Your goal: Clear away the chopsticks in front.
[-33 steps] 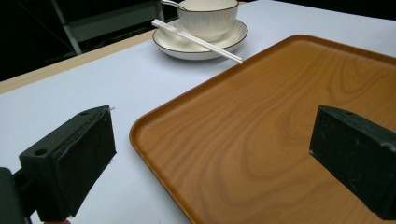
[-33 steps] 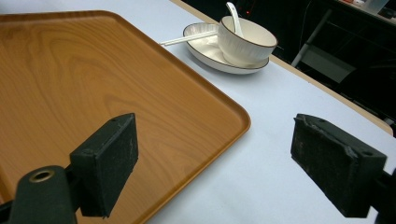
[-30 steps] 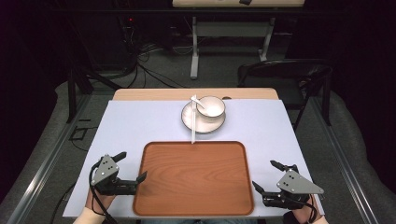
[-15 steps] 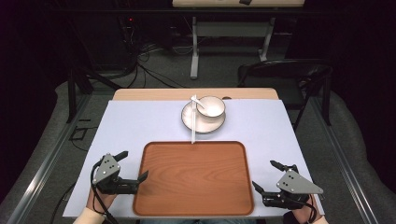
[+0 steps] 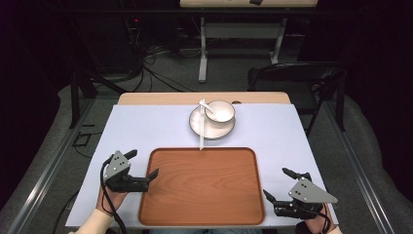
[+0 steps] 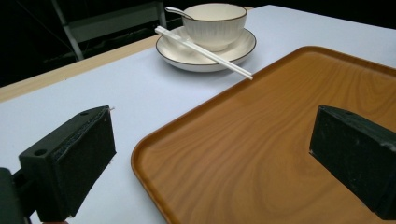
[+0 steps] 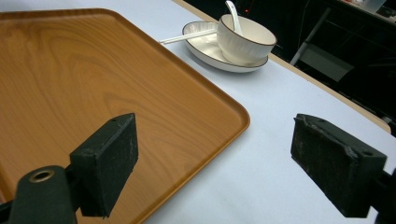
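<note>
Little has moved since the earlier frames: both hand-held grippers sit at the same spots by the tray, with at most a slight shift of the left one toward the tray's edge.

The tray (image 5: 202, 183) lies low in the centre of the high view, bare and brown, on the white-covered table (image 5: 146, 129). The left hand-held gripper (image 5: 141, 168) is at the lower left, its jaws spread wide and holding nothing; in the left gripper view one jaw stands over the white cover and the other over the tray (image 6: 261, 140), so they straddle its rim. The right hand-held gripper (image 5: 281, 184) is at the lower right, also wide open and empty; in the right gripper view its jaws straddle the tray's (image 7: 93, 79) other edge.

Just above the tray in the high view sits a plate (image 5: 199, 127) with a bowl (image 5: 221, 113) on it and a spoon (image 5: 204, 105) in the bowl. White chopsticks (image 5: 200, 131) rest across the plate, their tips reaching the tray's upper rim.
</note>
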A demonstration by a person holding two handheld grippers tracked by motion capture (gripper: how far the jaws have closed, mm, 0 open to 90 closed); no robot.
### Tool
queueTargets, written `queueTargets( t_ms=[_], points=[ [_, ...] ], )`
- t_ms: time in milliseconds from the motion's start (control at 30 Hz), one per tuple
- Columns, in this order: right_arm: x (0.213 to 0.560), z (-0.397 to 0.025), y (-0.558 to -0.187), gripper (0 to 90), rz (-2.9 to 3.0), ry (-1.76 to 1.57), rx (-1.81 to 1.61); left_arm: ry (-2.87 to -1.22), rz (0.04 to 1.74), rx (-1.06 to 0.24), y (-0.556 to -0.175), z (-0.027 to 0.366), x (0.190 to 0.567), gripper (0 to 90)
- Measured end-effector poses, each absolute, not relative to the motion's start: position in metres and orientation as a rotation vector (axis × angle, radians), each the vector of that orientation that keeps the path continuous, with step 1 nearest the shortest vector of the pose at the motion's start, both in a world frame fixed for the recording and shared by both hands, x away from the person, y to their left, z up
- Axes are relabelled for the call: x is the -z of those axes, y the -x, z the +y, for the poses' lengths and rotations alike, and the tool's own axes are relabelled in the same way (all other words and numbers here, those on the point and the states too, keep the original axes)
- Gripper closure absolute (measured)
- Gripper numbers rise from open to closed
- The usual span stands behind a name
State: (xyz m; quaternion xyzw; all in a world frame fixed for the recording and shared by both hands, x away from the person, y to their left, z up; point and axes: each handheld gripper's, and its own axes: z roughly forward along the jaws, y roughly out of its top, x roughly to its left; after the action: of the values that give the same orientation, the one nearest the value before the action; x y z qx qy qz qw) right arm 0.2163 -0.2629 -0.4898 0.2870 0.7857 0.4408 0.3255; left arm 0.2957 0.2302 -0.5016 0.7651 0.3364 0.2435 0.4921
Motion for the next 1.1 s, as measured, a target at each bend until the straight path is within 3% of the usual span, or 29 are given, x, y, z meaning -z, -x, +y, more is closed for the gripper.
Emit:
queueTargets(
  t_ms=[767, 1100],
  points=[
    [0.490, -0.262, -0.217, 14.4, 2.065, -0.745, -1.156, -1.876, 0.780, -0.592, -0.340, 0.194, 0.484, 0.1],
    [0.490, -0.262, -0.217, 14.4, 2.062, -0.748, -1.159, -1.894, 0.857, -0.528, -0.373, 0.172, 0.470, 0.0]
  ],
)
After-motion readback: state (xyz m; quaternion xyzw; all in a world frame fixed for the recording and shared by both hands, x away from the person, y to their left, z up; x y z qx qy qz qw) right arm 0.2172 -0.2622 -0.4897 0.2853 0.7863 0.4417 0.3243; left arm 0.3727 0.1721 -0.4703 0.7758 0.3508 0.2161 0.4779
